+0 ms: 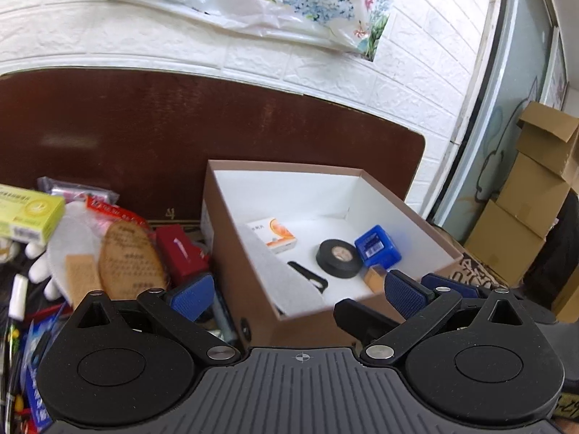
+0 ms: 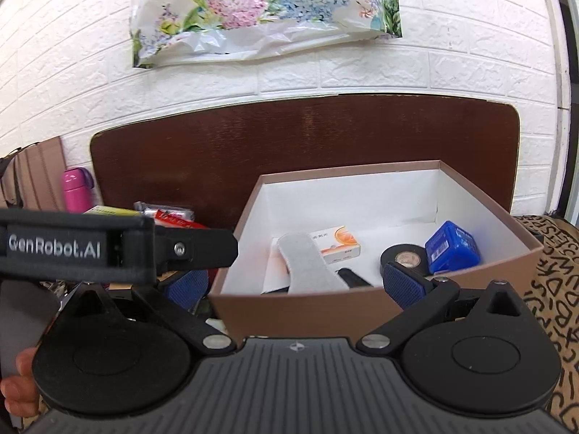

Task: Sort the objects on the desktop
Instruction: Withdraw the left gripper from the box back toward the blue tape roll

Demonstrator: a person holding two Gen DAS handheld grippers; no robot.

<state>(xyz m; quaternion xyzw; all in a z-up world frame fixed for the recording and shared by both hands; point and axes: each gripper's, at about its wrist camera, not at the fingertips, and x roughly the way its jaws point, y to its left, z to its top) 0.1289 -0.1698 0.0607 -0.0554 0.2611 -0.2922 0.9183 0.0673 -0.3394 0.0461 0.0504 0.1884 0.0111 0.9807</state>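
Both hand-held grippers, left [image 1: 299,291] and right [image 2: 295,285], spread, empty; box [image 2: 362,311] holds tape [image 1: 338,257], perhaps insole [image 2: 311,267].

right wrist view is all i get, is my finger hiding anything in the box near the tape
Observer: Yes. A small tan block lies in the box at its near corner, between the tape and the blue cube.
Operator: the other gripper blocks what's left of the box, what's there
Observer: A pile: a red box, an oval wooden piece with print on it, and a white glove.
Operator: left gripper holding anything
Observer: No. The left gripper is open, with nothing between its fingers.
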